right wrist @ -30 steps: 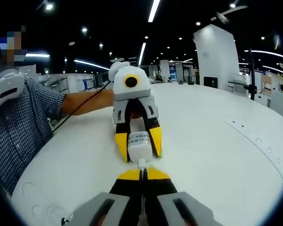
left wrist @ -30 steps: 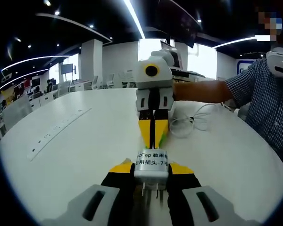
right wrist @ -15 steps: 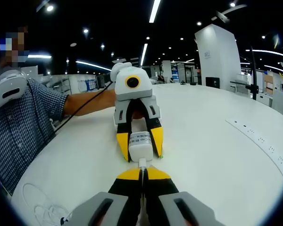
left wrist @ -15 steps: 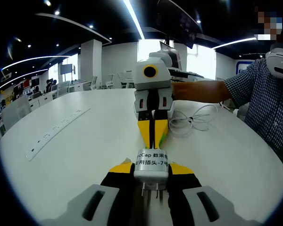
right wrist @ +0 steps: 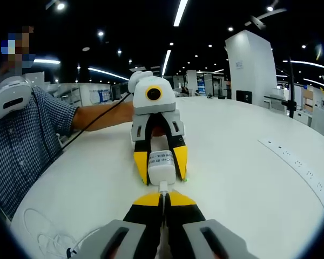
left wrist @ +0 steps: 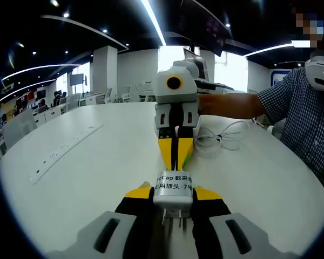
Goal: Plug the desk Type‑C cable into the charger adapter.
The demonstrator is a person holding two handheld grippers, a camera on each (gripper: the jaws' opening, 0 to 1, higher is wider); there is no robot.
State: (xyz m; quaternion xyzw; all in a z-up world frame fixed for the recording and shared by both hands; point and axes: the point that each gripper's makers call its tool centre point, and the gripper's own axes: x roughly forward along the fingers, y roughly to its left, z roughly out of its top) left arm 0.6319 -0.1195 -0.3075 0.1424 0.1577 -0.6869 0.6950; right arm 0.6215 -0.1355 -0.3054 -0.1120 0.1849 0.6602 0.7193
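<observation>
Between closed jaws, cable plug [right wrist: 163,188] barely visible

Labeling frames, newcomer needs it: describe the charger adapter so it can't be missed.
On the white table, find the left tongs with yellow-tipped jaws. Clamped between them is the charger adapter: a small white block, printed label up, two metal prongs facing the camera, unlike the loose white cable beyond.

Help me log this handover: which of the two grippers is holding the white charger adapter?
The left gripper clamps the labelled charger adapter, prongs toward its camera. The right gripper pinches the thin white cable plug instead.
</observation>
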